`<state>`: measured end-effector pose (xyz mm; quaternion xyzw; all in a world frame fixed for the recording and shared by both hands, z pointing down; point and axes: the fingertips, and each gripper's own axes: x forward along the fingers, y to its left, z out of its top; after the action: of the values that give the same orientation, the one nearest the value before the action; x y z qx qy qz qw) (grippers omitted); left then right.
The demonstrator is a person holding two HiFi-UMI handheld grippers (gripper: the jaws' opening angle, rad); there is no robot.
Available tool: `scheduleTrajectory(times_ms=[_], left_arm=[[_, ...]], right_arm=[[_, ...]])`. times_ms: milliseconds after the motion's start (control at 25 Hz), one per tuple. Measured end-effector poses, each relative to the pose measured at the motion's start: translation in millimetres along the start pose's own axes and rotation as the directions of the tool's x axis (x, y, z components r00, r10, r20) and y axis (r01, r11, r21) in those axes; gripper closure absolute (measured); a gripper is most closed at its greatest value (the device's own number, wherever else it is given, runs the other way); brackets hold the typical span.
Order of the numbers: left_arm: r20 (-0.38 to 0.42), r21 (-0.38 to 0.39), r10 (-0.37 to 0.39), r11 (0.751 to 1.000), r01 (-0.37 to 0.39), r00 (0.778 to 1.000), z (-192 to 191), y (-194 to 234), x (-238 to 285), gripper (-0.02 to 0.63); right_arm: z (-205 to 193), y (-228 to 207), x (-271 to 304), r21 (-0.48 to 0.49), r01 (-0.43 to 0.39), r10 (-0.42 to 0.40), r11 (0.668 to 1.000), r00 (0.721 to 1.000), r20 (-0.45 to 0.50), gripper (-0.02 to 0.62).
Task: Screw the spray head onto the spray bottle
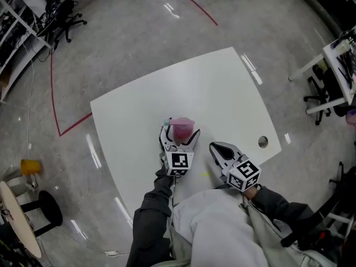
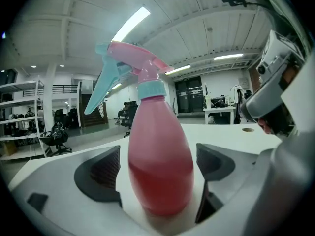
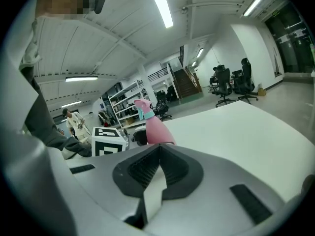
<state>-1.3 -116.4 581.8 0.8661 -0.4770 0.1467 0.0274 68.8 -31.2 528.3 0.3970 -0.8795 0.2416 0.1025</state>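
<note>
Nearest the head camera, a person's pale top (image 1: 217, 232) and dark grey sleeves (image 1: 151, 221) filled the lower edge, each arm reaching forward to a hand-held tool. At the end of the left sleeve, the left gripper (image 1: 180, 133) was over the near part of a white table (image 1: 222, 82) with rounded corners, its black-and-white marker cube (image 1: 179, 163) facing up. Its jaws stood wide apart, and between them a pink, pear-shaped plastic spray bottle (image 2: 160, 166) stood upright on the tabletop. The left gripper view showed a clear gap between the bottle and each ribbed black pad (image 2: 104, 172), so nothing was clamped. On the bottle's neck sat a pink spray head (image 2: 129, 65) with a teal trigger and teal collar, the collar meeting the bottle's shoulder and the trigger pointing to that view's left. Just to the right, apart from the bottle, the right gripper (image 3: 158, 154) was low over the table with its jaws pressed together and nothing between them. Farther along the table's right side was a small round hole (image 1: 263, 142). Beyond the table spread a glossy grey floor (image 1: 128, 32) crossed by red tape lines (image 1: 53, 88). A yellow object (image 1: 30, 166) and a black round stool (image 1: 49, 207) were on the floor at the left, and black office chairs (image 1: 69, 21) stood at the far edge.
</note>
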Motion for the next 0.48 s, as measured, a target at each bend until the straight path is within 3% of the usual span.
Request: scheduleTrajectory(times_ms=[320, 480], left_arm=[[-0.018, -0.022, 0.026, 0.999, -0.027, 0.999, 5, 1, 21, 0.135], [-0.008, -0.06, 0.015, 0.998, -0.016, 1.0, 5, 8, 16, 0.176]], right_arm=[[-1, -21, -5, 0.007, 0.026, -0.026, 1.0, 0.999, -0.026, 0.6], [7, -15, -1, 0.002, -0.016, 0.016, 1.0, 1.0, 0.001, 0.6]])
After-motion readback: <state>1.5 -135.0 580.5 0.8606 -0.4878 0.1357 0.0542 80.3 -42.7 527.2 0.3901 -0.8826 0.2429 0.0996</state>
